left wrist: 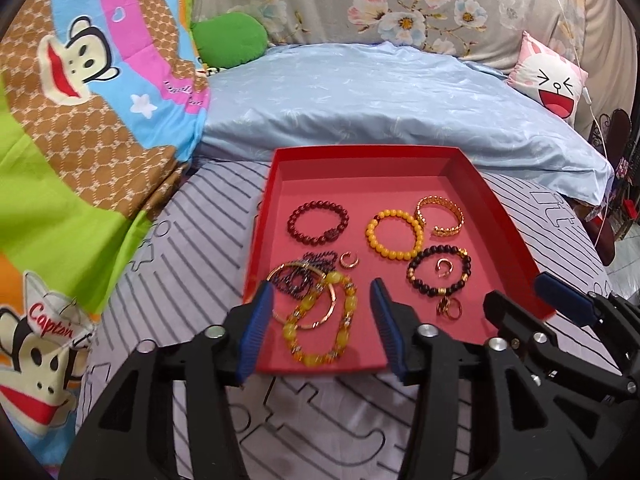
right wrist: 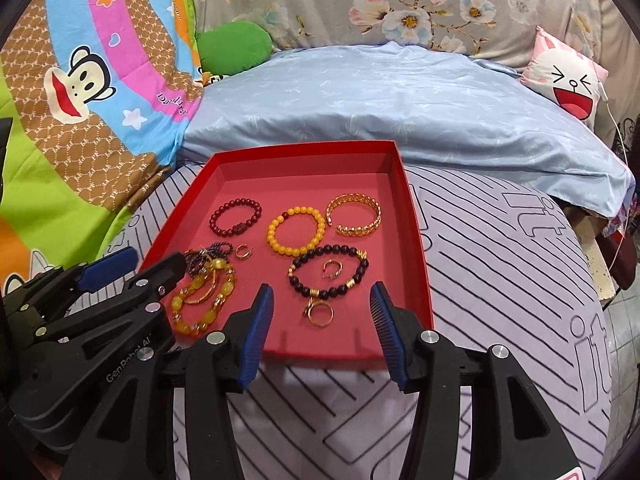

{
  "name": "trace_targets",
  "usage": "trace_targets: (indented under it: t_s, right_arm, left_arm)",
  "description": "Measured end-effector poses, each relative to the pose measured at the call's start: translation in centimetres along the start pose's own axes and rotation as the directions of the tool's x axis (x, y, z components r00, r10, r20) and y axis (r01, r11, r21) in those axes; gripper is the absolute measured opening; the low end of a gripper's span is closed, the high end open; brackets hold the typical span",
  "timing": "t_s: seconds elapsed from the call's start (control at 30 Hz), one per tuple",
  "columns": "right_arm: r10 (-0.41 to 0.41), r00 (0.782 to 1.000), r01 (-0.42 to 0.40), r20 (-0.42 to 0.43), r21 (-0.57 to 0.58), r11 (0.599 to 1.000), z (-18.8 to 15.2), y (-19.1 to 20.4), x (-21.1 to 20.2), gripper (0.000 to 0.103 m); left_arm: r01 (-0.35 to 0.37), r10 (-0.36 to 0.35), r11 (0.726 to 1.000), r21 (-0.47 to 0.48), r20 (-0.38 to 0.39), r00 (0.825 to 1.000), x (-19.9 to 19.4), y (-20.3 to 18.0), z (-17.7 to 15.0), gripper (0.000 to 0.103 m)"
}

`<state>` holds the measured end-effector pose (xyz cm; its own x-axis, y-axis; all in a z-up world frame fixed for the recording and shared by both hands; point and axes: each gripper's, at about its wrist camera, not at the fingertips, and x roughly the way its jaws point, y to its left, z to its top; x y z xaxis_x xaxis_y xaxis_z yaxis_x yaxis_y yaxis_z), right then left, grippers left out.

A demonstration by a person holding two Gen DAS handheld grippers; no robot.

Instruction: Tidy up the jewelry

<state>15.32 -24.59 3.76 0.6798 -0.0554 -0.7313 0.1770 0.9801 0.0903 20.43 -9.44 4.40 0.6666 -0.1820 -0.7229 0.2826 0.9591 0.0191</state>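
A red tray (left wrist: 504, 216) (right wrist: 412, 220) lies on the striped bedsheet and holds bracelets and rings. A tangled pile of a yellow chunky bracelet (left wrist: 320, 320) (right wrist: 200, 304), a thin gold bangle and a dark chain sits at the tray's near left. A dark red bracelet (left wrist: 318, 224), an orange bead bracelet (left wrist: 394, 236), a gold cuff (left wrist: 440, 216) and a black bead bracelet (left wrist: 438, 270) (right wrist: 328, 270) lie apart. Gold rings (right wrist: 318, 312) lie near the front. My left gripper (left wrist: 322, 300) is open over the pile. My right gripper (right wrist: 322, 304) is open by the rings.
A light blue quilt (left wrist: 380, 96) lies behind the tray. A cartoon monkey blanket (left wrist: 80, 100) is at the left, a green cushion (left wrist: 228, 40) behind it, and a rabbit pillow (left wrist: 552, 80) at the back right. The bed's right edge drops off.
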Motion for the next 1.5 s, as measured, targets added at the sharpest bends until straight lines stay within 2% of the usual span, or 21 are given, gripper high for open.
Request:
trace_targets:
  t_s: [0.07,0.3,0.53,0.77,0.97,1.27,1.5]
  right_arm:
    - [-0.005,1.0,0.005,0.004,-0.004,1.0,-0.6,0.1,-0.7,0.054]
    - [-0.025,1.0,0.026,0.006,-0.051,0.998,-3.0,0.9,-3.1,0.054]
    - [-0.025,1.0,0.025,0.0,-0.018,1.0,-4.8,0.5,-4.6,0.063]
    - [-0.03,0.999,0.03,-0.014,-0.011,0.999,-6.6,0.4,-5.6,0.063]
    - [-0.042,0.999,0.041,-0.03,-0.023,0.999,-7.9,0.3,-5.6,0.066]
    - [-0.057,0.998,0.056,-0.039,-0.021,0.998,-9.1,0.3,-5.6,0.071]
    - [-0.091,0.996,0.09,-0.025,-0.036,0.995,-8.6,0.6,-5.8,0.075]
  left_arm:
    - [-0.003,0.003,1.0,-0.004,0.002,1.0,-0.7,0.1,-0.6,0.052]
    - [-0.027,0.026,1.0,-0.011,-0.01,1.0,-2.8,0.4,-3.1,0.054]
    - [-0.033,0.033,0.999,-0.03,-0.013,0.999,-4.4,0.9,-5.1,0.067]
    - [-0.041,0.041,0.999,-0.019,-0.021,0.999,-5.4,0.5,-6.6,0.068]
    - [-0.051,0.05,0.998,-0.027,-0.04,0.998,-5.6,0.7,-8.0,0.074]
    - [-0.073,0.07,0.996,-0.046,-0.055,0.996,-5.4,1.4,-9.5,0.087]
    - [-0.083,0.079,0.995,-0.059,-0.061,0.995,-5.5,1.8,-9.4,0.09]
